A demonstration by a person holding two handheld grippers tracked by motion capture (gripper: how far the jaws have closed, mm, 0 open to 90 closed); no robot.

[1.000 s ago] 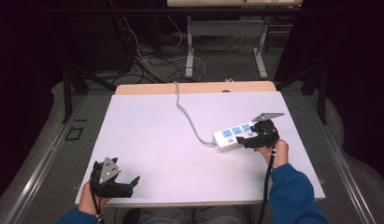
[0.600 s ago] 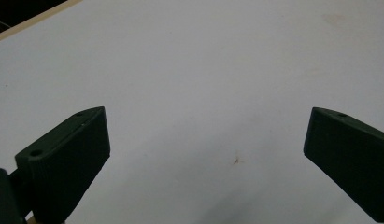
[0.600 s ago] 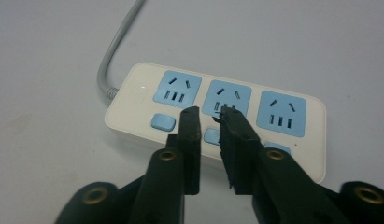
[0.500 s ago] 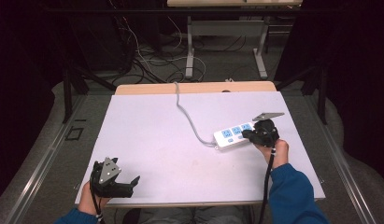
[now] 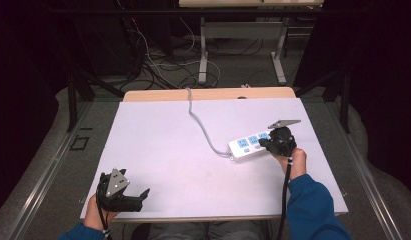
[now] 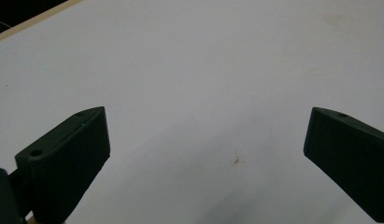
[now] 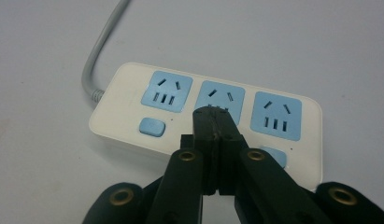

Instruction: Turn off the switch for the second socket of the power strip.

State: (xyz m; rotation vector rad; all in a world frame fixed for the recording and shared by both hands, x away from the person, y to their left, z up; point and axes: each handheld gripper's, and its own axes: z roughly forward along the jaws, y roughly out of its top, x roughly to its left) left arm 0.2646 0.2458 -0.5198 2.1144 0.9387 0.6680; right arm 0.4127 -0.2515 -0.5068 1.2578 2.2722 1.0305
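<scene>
**Counted on the Table**

One power strip (image 5: 250, 145) lies on one white table (image 5: 163, 150). In the right gripper view, the strip (image 7: 203, 116) carries three blue sockets, set in a row, and two blue buttons show below them, one under the first socket and one partly hidden behind the jaws. One grey cord (image 5: 200, 125) runs from the strip toward the far edge. Two grippers are in hand: one left gripper (image 5: 135, 196) and one right gripper (image 5: 265, 142), each with two black jaws. Two hands and two blue sleeves come in from the near side. One small brown mark (image 6: 236, 161) sits on the tabletop in the left gripper view.
</scene>
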